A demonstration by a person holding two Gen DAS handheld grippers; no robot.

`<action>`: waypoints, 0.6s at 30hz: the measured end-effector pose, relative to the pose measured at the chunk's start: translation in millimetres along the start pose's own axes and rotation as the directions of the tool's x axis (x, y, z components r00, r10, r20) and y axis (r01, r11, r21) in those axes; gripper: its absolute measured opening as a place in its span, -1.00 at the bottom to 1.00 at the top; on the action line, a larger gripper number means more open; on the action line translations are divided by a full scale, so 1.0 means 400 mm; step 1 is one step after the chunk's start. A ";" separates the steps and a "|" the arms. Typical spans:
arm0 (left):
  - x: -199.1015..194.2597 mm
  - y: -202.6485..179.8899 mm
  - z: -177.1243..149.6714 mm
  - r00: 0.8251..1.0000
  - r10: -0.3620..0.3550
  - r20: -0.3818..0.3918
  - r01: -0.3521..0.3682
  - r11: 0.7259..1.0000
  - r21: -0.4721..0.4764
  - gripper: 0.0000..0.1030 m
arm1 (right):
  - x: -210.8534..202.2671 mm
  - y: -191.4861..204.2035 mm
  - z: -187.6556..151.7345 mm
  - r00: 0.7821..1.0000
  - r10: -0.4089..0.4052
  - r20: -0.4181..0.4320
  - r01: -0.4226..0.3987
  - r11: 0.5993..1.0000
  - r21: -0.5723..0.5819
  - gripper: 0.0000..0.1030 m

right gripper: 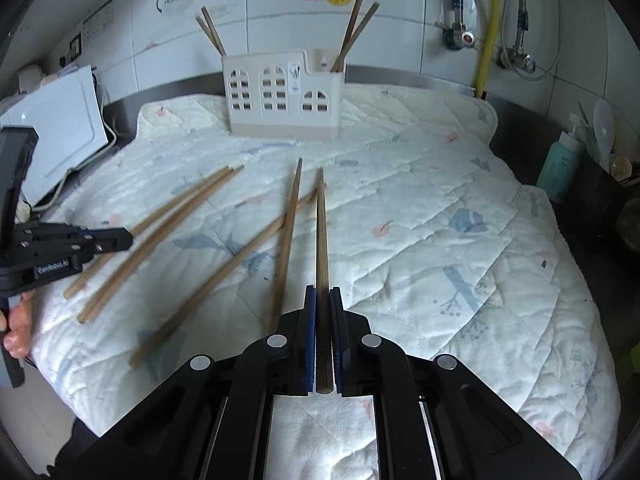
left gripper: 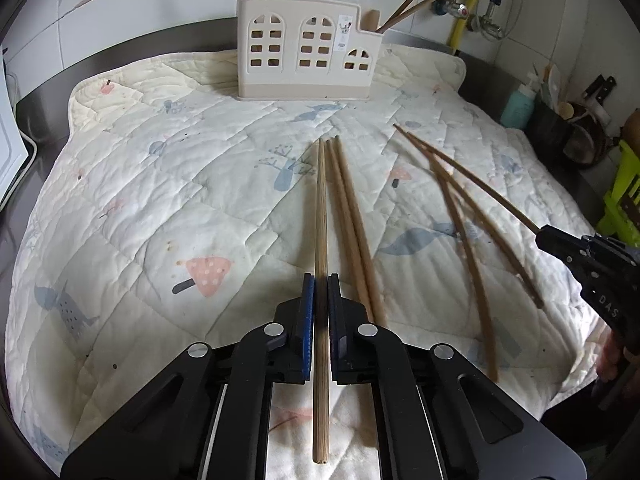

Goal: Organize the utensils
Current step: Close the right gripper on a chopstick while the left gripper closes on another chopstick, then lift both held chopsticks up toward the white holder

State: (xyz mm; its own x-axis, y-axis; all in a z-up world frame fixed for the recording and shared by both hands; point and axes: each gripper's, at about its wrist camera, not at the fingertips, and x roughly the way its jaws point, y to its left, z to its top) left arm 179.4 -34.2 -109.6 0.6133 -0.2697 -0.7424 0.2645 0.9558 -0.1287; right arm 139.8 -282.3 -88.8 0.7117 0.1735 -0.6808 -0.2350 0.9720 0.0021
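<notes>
— What were you holding just then?

— One chopstick in each claw. My left gripper (left gripper: 321, 286) was clenched on a pale chopstick (left gripper: 320, 216), pinched partway along so a long tail stuck out behind the pads. My right gripper (right gripper: 322, 294) was clamped on a darker chopstick (right gripper: 321, 236) near its butt end, the rest reaching forward over the quilted mat (right gripper: 440, 200).

— And the rest?

— Two loose chopsticks (left gripper: 352, 224) lay just right of my left claw near the mat's middle, two more (left gripper: 460, 216) toward its right edge. The cream holder (left gripper: 306, 48) stood at the far edge, sticks already in both end compartments.

— What worried you?

— Leverage, mostly. I judged that a thin round stick held at one spot could pivot or slide between the pads if its tip knocked the holder's rim. The sticks leaning inside could also deflect a new one. And both claws heading there together risked crossing sticks, or tipping that light holder.
</notes>
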 end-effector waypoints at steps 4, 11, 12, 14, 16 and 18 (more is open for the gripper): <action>0.006 0.001 -0.006 1.000 -0.009 -0.014 0.009 1.000 -0.001 -0.90 | -0.036 0.002 0.018 0.999 0.014 0.034 -0.015 1.000 0.010 -0.87; 0.018 0.005 -0.019 0.999 -0.024 -0.023 0.024 1.000 -0.009 -0.87 | -0.070 0.016 0.041 0.998 0.012 0.067 -0.011 1.000 -0.003 -0.88; 0.018 0.004 -0.019 1.000 -0.023 -0.022 0.023 1.000 -0.005 -0.87 | -0.071 0.017 0.043 0.998 0.011 0.069 -0.010 1.000 -0.004 -0.88; 0.017 0.003 -0.019 1.000 -0.020 -0.021 0.020 1.000 0.005 -0.87 | -0.073 0.017 0.045 0.997 0.014 0.072 -0.014 1.000 0.000 -0.88; 0.016 0.002 -0.018 1.000 -0.015 -0.019 0.015 1.000 0.002 -0.88 | -0.079 0.017 0.050 0.997 0.018 0.078 -0.018 1.000 0.007 -0.88; 0.009 0.005 -0.014 1.000 -0.020 -0.008 0.020 1.000 -0.015 -0.90 | -0.091 0.015 0.058 0.996 0.021 0.091 -0.023 1.000 0.012 -0.88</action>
State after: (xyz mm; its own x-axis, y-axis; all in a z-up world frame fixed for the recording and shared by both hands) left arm 177.9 -32.5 -116.4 0.6018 -0.2882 -0.7449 0.2654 0.9518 -0.1538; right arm 128.0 -279.1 -47.1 0.7638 0.2079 -0.6110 -0.2427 0.9697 0.0265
